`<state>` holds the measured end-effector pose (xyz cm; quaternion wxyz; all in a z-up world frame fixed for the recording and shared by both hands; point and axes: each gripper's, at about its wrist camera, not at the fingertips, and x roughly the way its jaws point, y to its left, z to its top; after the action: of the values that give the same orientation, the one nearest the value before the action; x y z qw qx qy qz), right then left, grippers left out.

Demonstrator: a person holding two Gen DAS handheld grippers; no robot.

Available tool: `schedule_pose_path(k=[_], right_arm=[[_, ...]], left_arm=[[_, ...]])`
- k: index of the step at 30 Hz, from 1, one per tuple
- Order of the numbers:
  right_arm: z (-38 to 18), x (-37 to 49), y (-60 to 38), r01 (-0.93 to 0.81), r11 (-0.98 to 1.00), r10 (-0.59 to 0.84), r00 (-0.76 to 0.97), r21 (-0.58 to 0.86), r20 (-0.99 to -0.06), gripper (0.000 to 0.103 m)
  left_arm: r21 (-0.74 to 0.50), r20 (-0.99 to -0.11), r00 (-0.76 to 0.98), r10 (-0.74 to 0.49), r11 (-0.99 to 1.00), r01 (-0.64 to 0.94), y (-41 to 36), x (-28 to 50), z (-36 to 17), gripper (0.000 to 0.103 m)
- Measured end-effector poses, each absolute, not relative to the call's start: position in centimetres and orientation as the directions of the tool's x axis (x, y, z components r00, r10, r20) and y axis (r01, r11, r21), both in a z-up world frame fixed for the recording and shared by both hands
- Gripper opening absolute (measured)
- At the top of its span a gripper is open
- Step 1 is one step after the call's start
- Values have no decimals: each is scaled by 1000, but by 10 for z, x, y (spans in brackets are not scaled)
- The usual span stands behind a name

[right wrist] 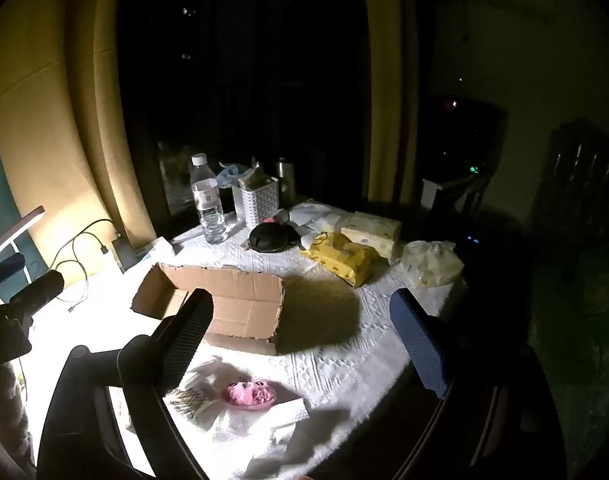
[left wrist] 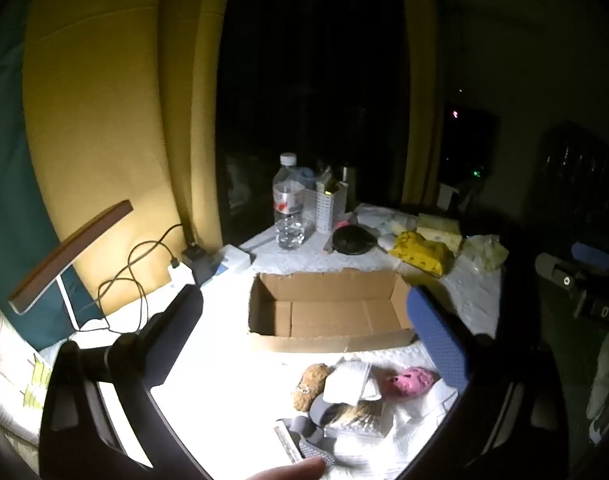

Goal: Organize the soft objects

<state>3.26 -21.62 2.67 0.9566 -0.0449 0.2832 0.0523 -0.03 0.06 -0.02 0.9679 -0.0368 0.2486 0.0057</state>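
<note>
An open, empty cardboard box [left wrist: 328, 312] sits mid-table; it also shows in the right wrist view [right wrist: 220, 308]. In front of it lies a pile of soft things: a brown plush toy [left wrist: 309, 385], a white folded cloth [left wrist: 346, 380], a pink plush toy [left wrist: 409, 381] and grey pieces [left wrist: 316, 436]. The pink toy [right wrist: 249, 394] shows in the right wrist view on white cloth [right wrist: 260, 424]. My left gripper [left wrist: 304, 300] is open and empty above the pile. My right gripper [right wrist: 300, 308] is open and empty above the table, right of the box.
At the back stand a water bottle [left wrist: 288, 204], a white perforated holder [left wrist: 324, 204], a black round object [left wrist: 352, 240], yellow packets [left wrist: 422, 252] and tissue packs [right wrist: 372, 232]. A lamp [left wrist: 70, 256] and cables [left wrist: 132, 280] are at the left. The table edge falls off at the right.
</note>
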Motion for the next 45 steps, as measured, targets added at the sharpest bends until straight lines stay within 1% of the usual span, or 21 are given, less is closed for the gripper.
schedule_pose_path(k=[8,9,45], right_arm=[[26,33,-216,-130,991,84,835,-45,-543,92],[25,34,-216,-129,991,84,832,-44,-549,92],[26,33,-217,-133,990,87,832,-44,-548,92]], left_arm=[[-62,-496,868,-21,998,-12,5,2,2,103],[-55,-480,878,6,998,-37,0,2,-2,103],[-38,-483,876,15,999,-38,4,-1,0,103]])
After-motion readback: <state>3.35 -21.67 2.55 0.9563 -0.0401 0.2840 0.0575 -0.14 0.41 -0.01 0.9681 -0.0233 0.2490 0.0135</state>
